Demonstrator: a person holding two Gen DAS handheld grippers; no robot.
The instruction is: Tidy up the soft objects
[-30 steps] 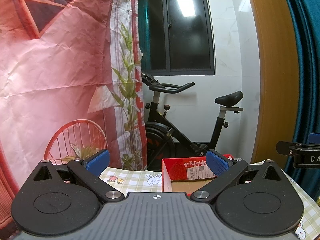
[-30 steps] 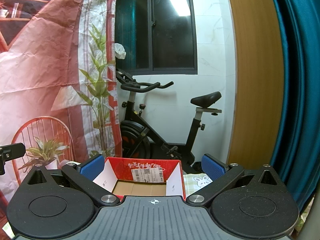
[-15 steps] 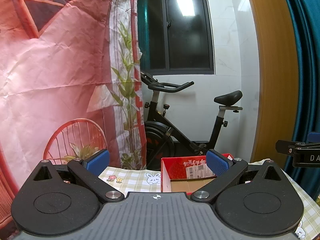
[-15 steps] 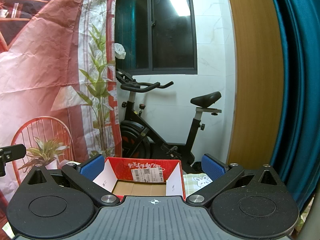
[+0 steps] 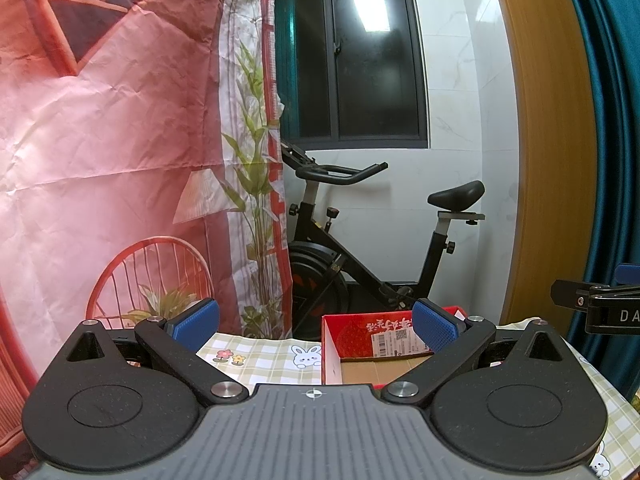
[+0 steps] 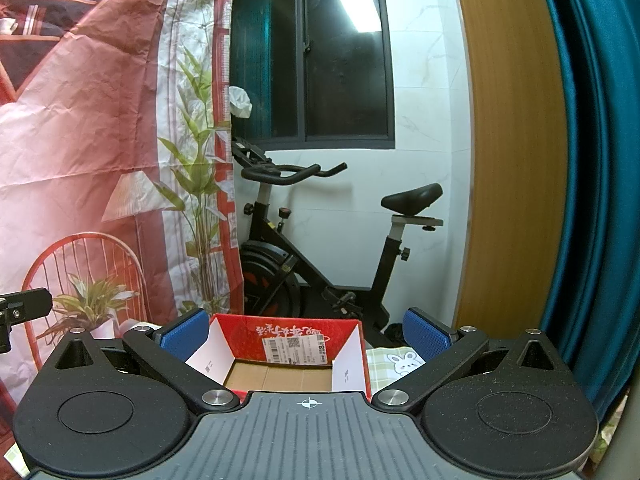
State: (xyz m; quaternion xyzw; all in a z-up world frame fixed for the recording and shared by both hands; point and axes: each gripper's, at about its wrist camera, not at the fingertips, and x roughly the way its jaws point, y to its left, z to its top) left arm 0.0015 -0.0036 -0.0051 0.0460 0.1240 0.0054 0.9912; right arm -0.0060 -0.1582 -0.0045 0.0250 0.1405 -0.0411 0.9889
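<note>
Fingers (image 5: 197,319) apart above red box (image 6: 289,350)

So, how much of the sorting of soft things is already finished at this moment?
Nothing looks done: the red cardboard box shows only a bare bottom where visible. Nothing is in hand: the left gripper and the right gripper are both open and hold nothing. No soft objects appear on the checkered tablecloth, so all the sorting is left.

Home room — exercise bike (image 5: 360,240), curtain (image 5: 608,120)
</note>
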